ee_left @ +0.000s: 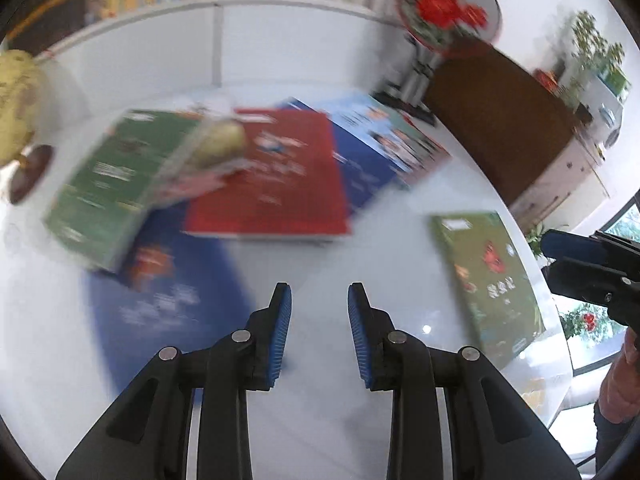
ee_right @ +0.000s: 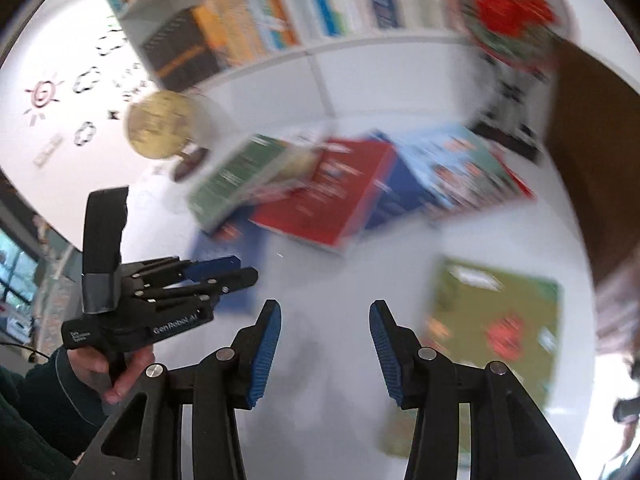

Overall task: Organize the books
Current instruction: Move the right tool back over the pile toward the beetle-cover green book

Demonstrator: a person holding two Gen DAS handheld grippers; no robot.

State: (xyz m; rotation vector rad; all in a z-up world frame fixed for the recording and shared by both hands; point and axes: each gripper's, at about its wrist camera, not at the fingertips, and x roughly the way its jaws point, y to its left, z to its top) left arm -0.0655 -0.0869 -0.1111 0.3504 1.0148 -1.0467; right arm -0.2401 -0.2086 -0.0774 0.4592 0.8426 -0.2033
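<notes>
Your left tongs and right tongs both hang spread, nothing between them, above the white counter. Blurred heap of books mid-frame; one green book apart at right.

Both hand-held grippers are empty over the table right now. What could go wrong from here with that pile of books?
1. The green book lies tilted across the red book and a blue one; pulling one may drag the others.
2. The globe stands close beside the pile and could get knocked.
3. The olive-green book lies near the table edge; a nudge might push it off.
</notes>
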